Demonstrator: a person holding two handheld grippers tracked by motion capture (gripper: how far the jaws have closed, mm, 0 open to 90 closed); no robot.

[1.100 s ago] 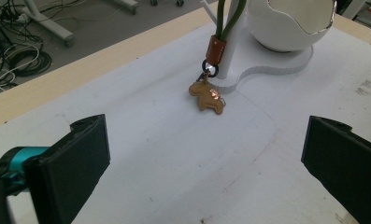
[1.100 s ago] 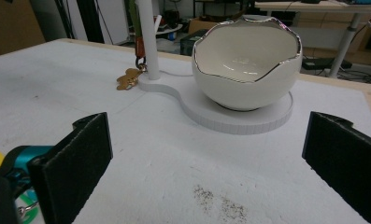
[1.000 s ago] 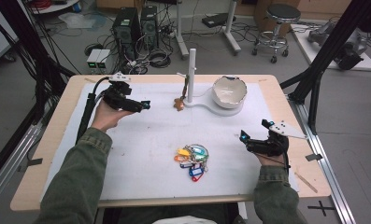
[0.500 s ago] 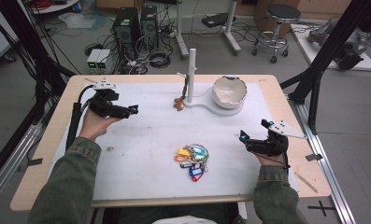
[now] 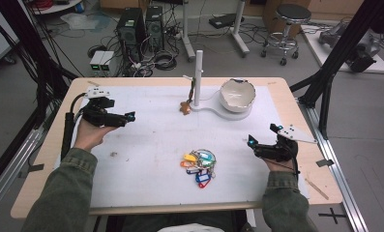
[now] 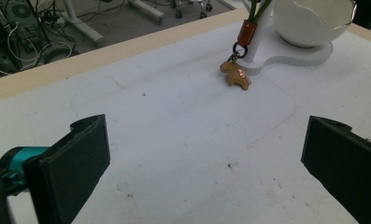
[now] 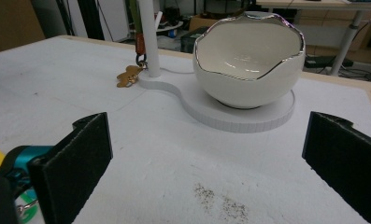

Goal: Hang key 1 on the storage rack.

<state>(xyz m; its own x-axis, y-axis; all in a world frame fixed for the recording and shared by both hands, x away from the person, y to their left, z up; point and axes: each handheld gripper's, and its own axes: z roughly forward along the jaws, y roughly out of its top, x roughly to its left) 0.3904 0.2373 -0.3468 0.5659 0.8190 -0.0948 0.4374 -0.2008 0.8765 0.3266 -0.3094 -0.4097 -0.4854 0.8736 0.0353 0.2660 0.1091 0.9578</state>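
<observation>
A bunch of keys with coloured tags (image 5: 198, 165) lies on the white mat (image 5: 151, 145) near the front middle. A white eggshell-shaped bowl (image 5: 237, 94) (image 7: 248, 56) sits on a white stand base (image 7: 239, 114) with an upright post (image 5: 198, 77) (image 7: 148, 37). A brown keychain charm (image 5: 185, 107) (image 6: 237, 74) (image 7: 128, 74) hangs from the post and rests on the mat. My left gripper (image 5: 130, 116) (image 6: 202, 168) is open at the left, held above the mat, holding nothing. My right gripper (image 5: 251, 141) (image 7: 206, 172) is open at the right, empty, facing the bowl.
The wooden table edge (image 5: 180, 209) frames the mat. Computer towers (image 5: 139, 24), cables and a stool (image 5: 295, 14) stand on the floor behind the table. Black frame posts (image 5: 339, 58) rise at both sides.
My left gripper has moved left and slightly toward the table's left edge. The right gripper has stayed in place.
</observation>
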